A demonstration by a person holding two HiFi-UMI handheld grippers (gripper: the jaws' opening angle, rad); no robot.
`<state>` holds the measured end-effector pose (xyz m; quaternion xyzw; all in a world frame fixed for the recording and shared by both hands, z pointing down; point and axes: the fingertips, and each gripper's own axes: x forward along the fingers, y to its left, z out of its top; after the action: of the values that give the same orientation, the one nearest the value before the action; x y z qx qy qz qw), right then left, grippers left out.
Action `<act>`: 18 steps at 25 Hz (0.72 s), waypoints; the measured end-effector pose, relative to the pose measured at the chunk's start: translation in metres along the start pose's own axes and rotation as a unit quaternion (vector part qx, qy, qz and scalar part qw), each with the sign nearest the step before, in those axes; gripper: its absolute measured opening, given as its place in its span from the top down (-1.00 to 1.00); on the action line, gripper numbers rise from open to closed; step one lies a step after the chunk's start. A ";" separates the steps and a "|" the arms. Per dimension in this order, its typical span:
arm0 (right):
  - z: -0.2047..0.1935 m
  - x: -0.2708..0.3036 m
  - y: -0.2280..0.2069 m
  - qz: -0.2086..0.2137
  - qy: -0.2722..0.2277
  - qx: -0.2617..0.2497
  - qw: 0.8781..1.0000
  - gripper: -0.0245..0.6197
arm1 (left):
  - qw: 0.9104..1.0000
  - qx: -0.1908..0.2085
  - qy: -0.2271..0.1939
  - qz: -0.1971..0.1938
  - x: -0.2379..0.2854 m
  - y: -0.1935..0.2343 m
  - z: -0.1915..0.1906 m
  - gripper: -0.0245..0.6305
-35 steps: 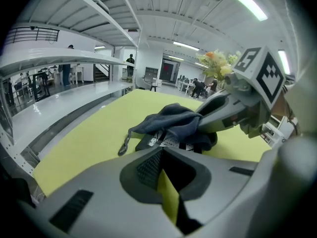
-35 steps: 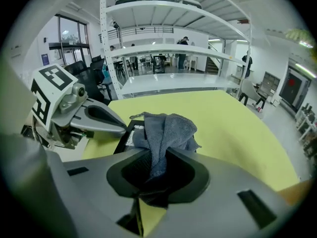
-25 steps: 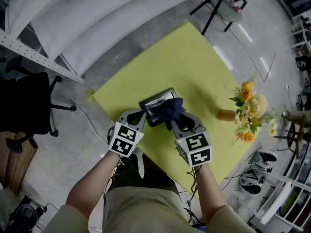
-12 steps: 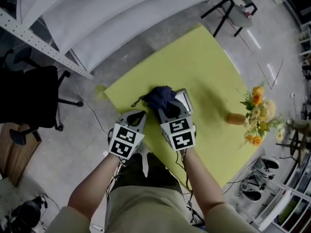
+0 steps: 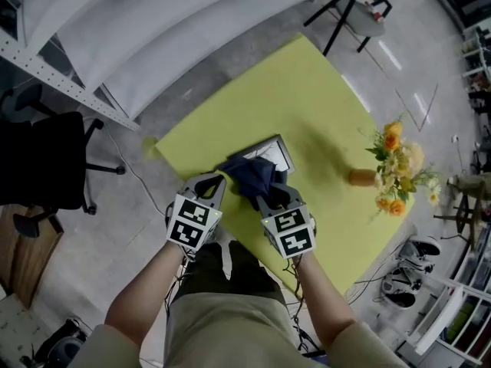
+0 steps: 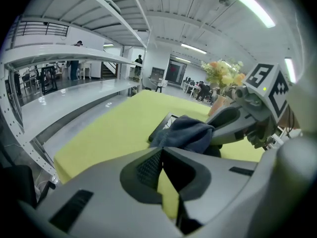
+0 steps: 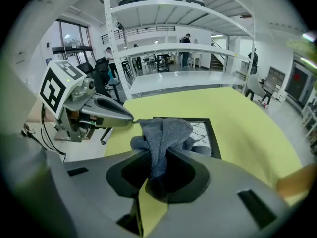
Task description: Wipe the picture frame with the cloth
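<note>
A black picture frame [image 5: 275, 150] lies flat on the yellow-green table [image 5: 307, 90]. A dark blue cloth [image 5: 249, 173] is bunched over the frame's near part. My right gripper [image 5: 265, 192] is shut on the cloth and presses it down on the frame; the right gripper view shows the cloth [image 7: 163, 133] rising from between the jaws [image 7: 156, 167], with the frame [image 7: 205, 133] behind it. My left gripper [image 5: 217, 179] is shut with nothing between its jaws, its tip by the frame's near left corner. In the left gripper view the frame [image 6: 163, 125] and cloth [image 6: 190, 135] lie just beyond it [image 6: 161, 152].
A brown vase [image 5: 359, 177] of orange and white flowers [image 5: 393, 167] stands at the table's right. A black office chair [image 5: 46, 159] is on the floor at left, white shelving [image 5: 153, 29] beyond the table, a stool [image 5: 349, 2] at the far corner, shoes [image 5: 403, 282] at right.
My right gripper swept the cloth across the frame to its left side, then drew it back toward me. The left gripper stayed at the frame's near left corner.
</note>
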<state>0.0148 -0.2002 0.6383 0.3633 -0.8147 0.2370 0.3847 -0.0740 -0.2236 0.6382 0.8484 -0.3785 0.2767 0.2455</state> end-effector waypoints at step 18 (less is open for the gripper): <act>0.051 -0.162 -0.038 -0.092 -0.144 0.026 0.985 0.64 | 0.995 0.076 -0.061 0.038 -0.079 -0.015 0.084 0.90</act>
<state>0.0927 -0.1917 0.4825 0.4767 -0.8183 0.1673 0.2743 -0.0823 -0.2271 0.5227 0.8649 -0.4027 0.2617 0.1461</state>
